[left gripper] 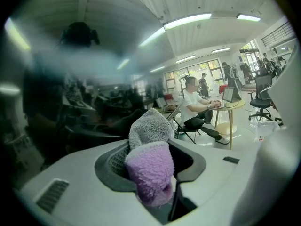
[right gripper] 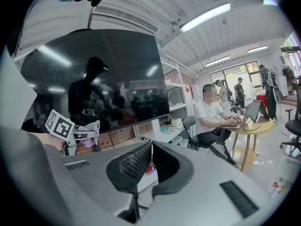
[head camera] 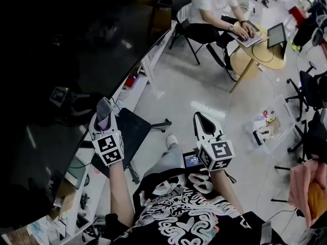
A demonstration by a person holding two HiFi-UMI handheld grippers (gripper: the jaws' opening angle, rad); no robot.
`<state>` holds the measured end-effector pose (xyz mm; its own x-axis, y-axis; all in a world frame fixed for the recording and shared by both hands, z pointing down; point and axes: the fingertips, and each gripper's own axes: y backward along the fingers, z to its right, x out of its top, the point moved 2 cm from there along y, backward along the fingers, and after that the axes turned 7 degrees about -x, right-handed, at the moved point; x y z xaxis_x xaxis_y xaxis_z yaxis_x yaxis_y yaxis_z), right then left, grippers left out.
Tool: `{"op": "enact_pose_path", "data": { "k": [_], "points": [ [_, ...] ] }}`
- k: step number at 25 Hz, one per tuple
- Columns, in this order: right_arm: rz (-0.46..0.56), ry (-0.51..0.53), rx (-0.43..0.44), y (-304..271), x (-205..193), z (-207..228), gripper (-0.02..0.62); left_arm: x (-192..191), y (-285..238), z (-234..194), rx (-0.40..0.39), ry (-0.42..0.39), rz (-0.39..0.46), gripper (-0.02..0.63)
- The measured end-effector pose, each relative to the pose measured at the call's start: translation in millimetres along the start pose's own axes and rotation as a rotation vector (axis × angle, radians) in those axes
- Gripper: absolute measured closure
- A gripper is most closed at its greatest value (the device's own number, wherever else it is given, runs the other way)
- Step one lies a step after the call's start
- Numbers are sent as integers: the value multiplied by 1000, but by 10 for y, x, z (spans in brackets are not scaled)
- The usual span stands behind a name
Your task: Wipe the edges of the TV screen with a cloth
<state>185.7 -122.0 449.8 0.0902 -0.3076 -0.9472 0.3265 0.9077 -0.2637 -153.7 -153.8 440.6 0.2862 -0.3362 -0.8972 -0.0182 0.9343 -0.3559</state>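
Observation:
The big dark TV screen (head camera: 76, 60) fills the left of the head view, and its lower edge runs diagonally just left of my left gripper (head camera: 103, 106). That gripper is shut on a folded cloth (head camera: 104, 114), grey on one side and purple on the other, held close to the screen's edge. In the left gripper view the cloth (left gripper: 148, 171) bulges out between the jaws of the left gripper (left gripper: 153, 142), beside the reflective screen (left gripper: 70, 102). My right gripper (head camera: 202, 119) hangs apart over the floor, shut and empty. In its own view the right gripper (right gripper: 150, 149) faces the TV (right gripper: 108, 74) and the left gripper (right gripper: 81, 130).
A low white shelf (head camera: 134, 86) runs under the TV. A black stool (head camera: 134, 129) stands below my left gripper. A person (head camera: 217, 11) sits typing at a round wooden table (head camera: 265, 52). A clear plastic box (head camera: 273, 121) lies on the floor, with office chairs (head camera: 311, 88) at the right.

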Motion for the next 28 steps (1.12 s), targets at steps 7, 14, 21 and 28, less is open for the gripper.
{"op": "enact_pose_path", "data": {
  "k": [7, 14, 21, 28],
  "points": [
    [-10, -30, -36, -57, 2, 190, 563, 132, -200, 120, -12, 1, 1, 423],
    [-13, -31, -34, -148, -9, 187, 563, 227, -395, 247, -42, -25, 0, 422],
    [-21, -44, -54, -200, 33, 279, 563, 306, -487, 321, -47, 9, 15, 422],
    [-26, -48, -64, -299, 19, 356, 563, 412, -672, 430, -71, 11, 23, 422]
  ]
}}
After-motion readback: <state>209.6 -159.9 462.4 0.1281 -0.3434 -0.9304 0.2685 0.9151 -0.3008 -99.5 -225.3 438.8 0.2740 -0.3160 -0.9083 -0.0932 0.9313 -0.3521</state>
